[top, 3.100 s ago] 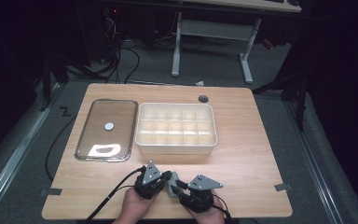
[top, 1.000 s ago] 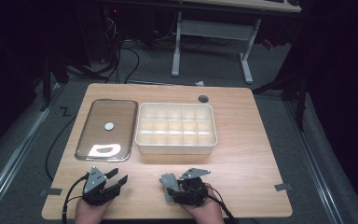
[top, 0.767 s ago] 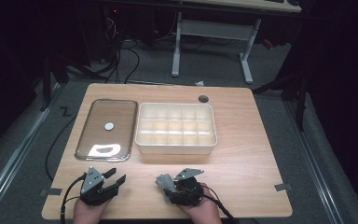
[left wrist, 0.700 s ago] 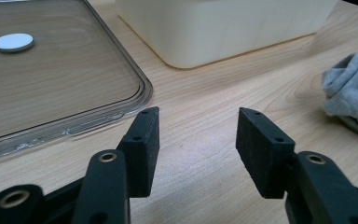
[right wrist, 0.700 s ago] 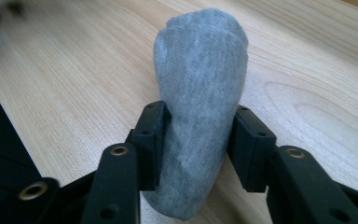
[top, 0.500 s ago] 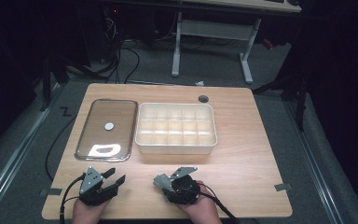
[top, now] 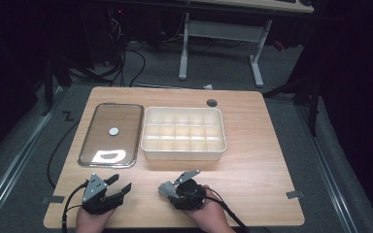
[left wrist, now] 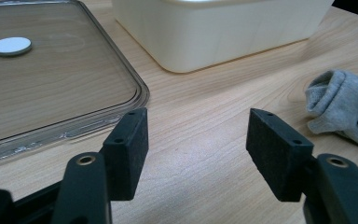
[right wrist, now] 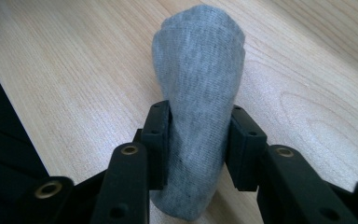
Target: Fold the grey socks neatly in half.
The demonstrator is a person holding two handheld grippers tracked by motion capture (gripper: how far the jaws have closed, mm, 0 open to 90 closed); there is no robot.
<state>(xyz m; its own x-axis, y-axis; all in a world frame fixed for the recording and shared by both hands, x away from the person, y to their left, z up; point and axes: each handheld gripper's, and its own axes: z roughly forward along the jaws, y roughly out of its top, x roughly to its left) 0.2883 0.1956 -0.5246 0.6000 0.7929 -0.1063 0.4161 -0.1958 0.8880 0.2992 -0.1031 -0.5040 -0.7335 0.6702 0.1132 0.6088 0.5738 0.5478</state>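
Note:
A rolled grey sock [right wrist: 198, 70] lies on the wooden table [top: 252, 160] near its front edge. My right gripper [right wrist: 198, 140] is shut on it, one pad pressed into each side, and its jaws have just been closing on it. In the high view the right gripper [top: 167, 190] points left with the sock [top: 164, 188] at its tip. My left gripper [top: 119, 183] rests at the front left. Its jaws have just been opening, and in its own view the left gripper [left wrist: 198, 140] stands open with bare wood between the pads. The sock [left wrist: 335, 102] lies off to its right.
A cream box with several compartments [top: 183, 133] sits mid-table. A clear lid [top: 111, 133] with a white disc [top: 113, 130] lies flat to its left, close ahead of the left gripper. A round grommet hole [top: 212, 102] is at the back edge.
The two grippers were close together at the front centre; the left one has since gone to the front left. Over the last second the right gripper shifted slightly left and the left jaws spread.

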